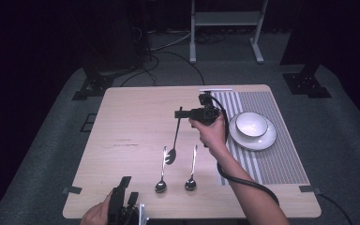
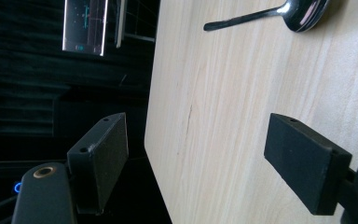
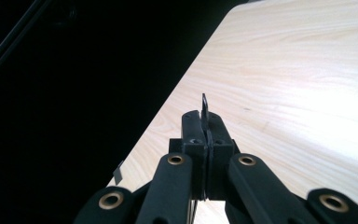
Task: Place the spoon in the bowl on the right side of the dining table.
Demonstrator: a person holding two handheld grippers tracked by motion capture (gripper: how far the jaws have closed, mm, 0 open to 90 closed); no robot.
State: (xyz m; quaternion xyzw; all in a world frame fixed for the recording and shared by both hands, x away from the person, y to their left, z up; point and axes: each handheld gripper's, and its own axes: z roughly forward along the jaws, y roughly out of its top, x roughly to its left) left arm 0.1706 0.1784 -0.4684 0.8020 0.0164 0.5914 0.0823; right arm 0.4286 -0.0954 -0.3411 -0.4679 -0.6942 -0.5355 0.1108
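My right gripper (image 1: pixel 180 114) is clamped on a dark spoon's (image 1: pixel 174 139) handle tip, bowl hanging toward me above the bench (image 1: pixel 131 122), bowl (image 1: pixel 251 124) to its right, left gripper (image 2: pixel 205 154) slack near two spoons (image 1: pixel 161 169).

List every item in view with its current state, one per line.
Right gripper: shut on the black spoon's handle.
Black spoon: held, hanging bowl down.
Left gripper: open, at the table's near edge.
Left silver spoon: lying flat on the table.
Right silver spoon: lying flat.
Bowl: upright on the plate, looks empty.
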